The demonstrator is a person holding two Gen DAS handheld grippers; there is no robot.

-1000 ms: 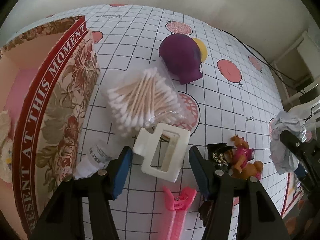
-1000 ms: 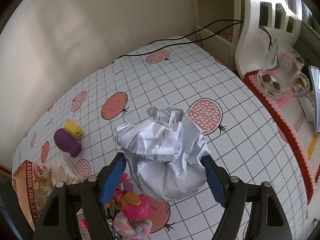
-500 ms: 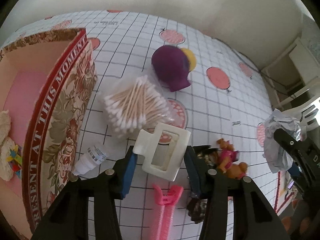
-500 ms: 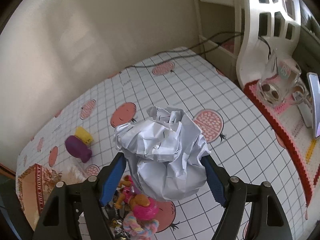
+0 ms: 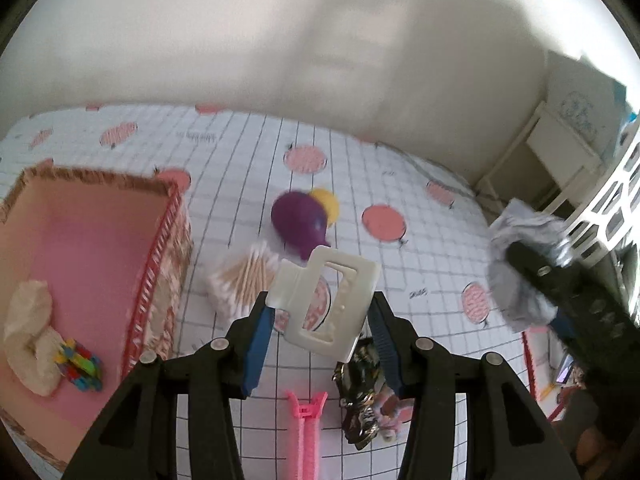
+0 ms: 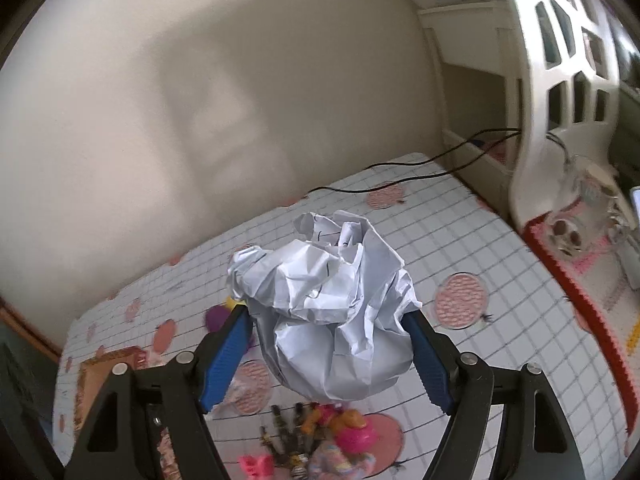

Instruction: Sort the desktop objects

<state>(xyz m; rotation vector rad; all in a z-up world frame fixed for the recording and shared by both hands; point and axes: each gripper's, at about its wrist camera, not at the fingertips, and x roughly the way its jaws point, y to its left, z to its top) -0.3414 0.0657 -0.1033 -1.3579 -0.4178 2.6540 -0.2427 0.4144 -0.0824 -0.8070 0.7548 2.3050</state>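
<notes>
Left wrist view: the left hand-held gripper [image 5: 320, 322] is clamped on a white hair clip [image 5: 326, 300], lifted above the gridded counter [image 5: 248, 152]. An open pink-lined box [image 5: 80, 248] sits at left; cotton swabs [image 5: 244, 280] and a purple toy [image 5: 298, 222] lie beyond.

Right wrist view: the right hand-held gripper [image 6: 330, 360] is clamped on a crumpled paper ball [image 6: 332, 308], raised over the counter; bare grid extends right toward a red-edged mat [image 6: 576, 292].

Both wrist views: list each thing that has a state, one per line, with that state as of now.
left gripper: shut on white hair clip
white hair clip: held, lifted off the table
right gripper: shut on crumpled paper
crumpled paper: held in the air
gift box: open, partly filled
cotton swabs: bagged, on the table
</notes>
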